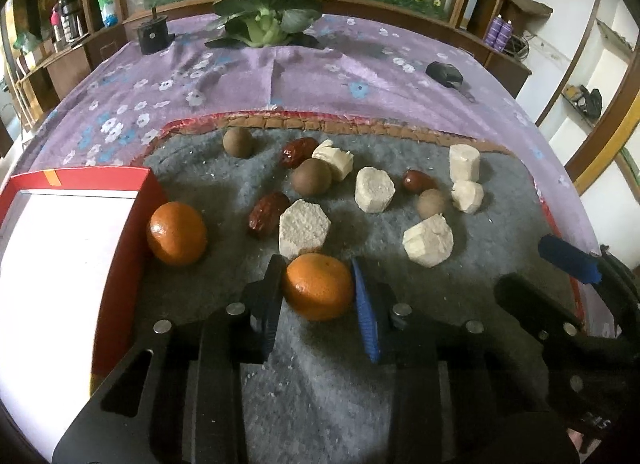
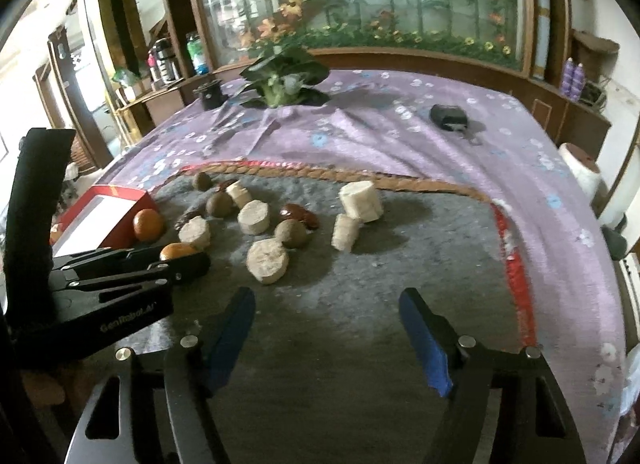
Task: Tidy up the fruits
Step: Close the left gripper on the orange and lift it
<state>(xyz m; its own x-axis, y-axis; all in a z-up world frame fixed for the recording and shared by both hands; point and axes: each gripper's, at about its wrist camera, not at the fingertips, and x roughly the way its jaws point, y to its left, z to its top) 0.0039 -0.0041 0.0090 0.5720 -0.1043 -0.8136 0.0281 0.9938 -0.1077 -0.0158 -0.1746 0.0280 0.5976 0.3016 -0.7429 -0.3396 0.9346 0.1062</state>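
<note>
Two oranges [image 1: 318, 287] [image 1: 176, 233], dark red dates [image 1: 267, 214], brown round fruits [image 1: 311, 176] and pale cut chunks [image 1: 304, 227] lay scattered on the grey mat [image 1: 320, 384] — one orange between closing-in pads, the other beside the red box [image 1: 100, 184].

There are two oranges [image 1: 318, 287], three dark red dates [image 1: 268, 215] and three round brown fruits [image 1: 311, 176]. There are six pale chunky blocks [image 1: 303, 227]. There is one red box [image 1: 76, 232] and one leafy plant [image 1: 266, 18].
</note>
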